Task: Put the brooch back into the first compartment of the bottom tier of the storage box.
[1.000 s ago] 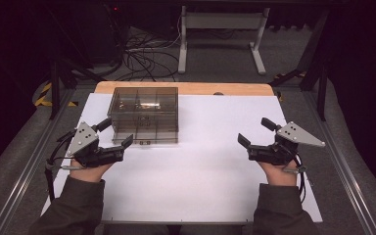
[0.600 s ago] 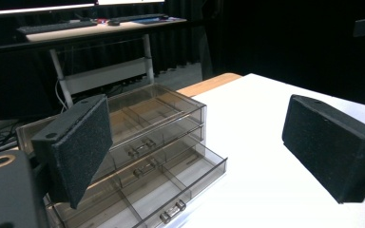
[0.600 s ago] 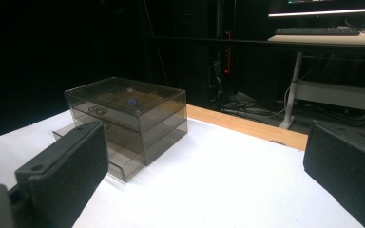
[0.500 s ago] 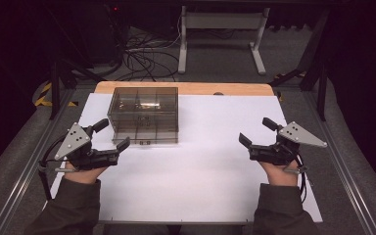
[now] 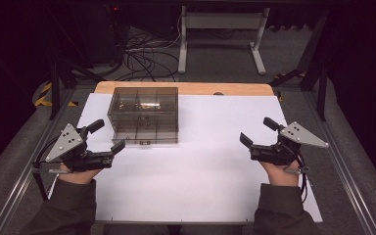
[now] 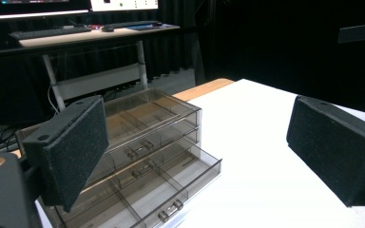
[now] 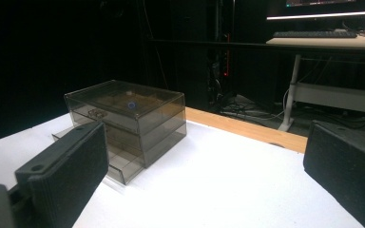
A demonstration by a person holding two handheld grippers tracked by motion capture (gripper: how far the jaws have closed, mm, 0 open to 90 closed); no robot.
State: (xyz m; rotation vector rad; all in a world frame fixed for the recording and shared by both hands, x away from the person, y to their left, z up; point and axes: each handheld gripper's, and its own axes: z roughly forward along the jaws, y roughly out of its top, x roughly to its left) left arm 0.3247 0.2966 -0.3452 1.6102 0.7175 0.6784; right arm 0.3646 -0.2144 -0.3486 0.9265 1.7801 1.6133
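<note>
Drawer box [image 5: 144, 115]: smoky transparent plastic, three tiers, bottom drawer [image 6: 142, 192] pulled out, dividers inside; sits far-left on worktop [image 5: 205, 171].
Left gripper [image 5: 106, 136]: released, empty, near box.
Right gripper [image 5: 257, 131]: released, empty, well apart.

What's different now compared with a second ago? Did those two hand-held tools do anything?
The left tool drifted outward and a little back toward the person, away from the clear drawer box. The right tool hardly shifted. Both stay open and hold nothing. The box sits where it was on the white table, its bottom drawer slightly out.
</note>
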